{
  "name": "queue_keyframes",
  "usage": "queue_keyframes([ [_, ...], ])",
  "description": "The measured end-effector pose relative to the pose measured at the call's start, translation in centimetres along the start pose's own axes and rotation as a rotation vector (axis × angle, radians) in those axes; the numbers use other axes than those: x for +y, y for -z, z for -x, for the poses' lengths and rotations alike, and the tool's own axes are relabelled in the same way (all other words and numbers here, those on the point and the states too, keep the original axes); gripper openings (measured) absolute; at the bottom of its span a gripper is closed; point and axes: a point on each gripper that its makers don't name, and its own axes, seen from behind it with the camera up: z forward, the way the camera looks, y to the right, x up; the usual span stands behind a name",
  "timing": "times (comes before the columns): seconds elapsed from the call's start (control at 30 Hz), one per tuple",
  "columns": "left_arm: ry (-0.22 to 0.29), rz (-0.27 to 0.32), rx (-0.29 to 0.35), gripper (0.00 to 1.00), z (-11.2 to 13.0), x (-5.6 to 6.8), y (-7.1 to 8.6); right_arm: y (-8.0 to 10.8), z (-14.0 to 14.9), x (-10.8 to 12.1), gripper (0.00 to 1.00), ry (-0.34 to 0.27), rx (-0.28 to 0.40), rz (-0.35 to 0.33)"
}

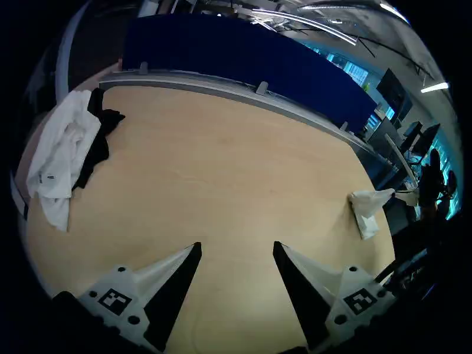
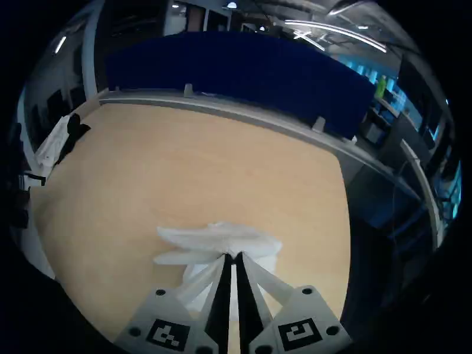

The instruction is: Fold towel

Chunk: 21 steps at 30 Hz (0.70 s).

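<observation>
Held the right gripper [image 2: 233, 255] pinched shut on the crumpled white cloth towel [image 2: 218, 239], near the pale wooden table's [image 2: 177, 177] right edge. Held the left gripper [image 1: 236, 245] wide open above bare tabletop, white and black garments [image 1: 65, 153] heaped far left.

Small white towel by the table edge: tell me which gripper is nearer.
Right. The right gripper pinches the small white towel; the left gripper hangs open over the table, the towel well off to its right.
</observation>
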Motion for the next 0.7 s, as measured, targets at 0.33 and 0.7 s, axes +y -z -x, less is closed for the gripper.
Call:
queue_keyframes([
  [0.33,-0.010,-0.016,-0.010,0.90,0.7,-0.2,0.2,-1.2,7.6,1.7,0.05,-0.128,-0.106,0.088],
  [0.7,-0.018,-0.035,-0.007,0.90,1.0,-0.6,0.8,-3.3,11.2,2.0,0.05,-0.202,-0.172,0.160],
])
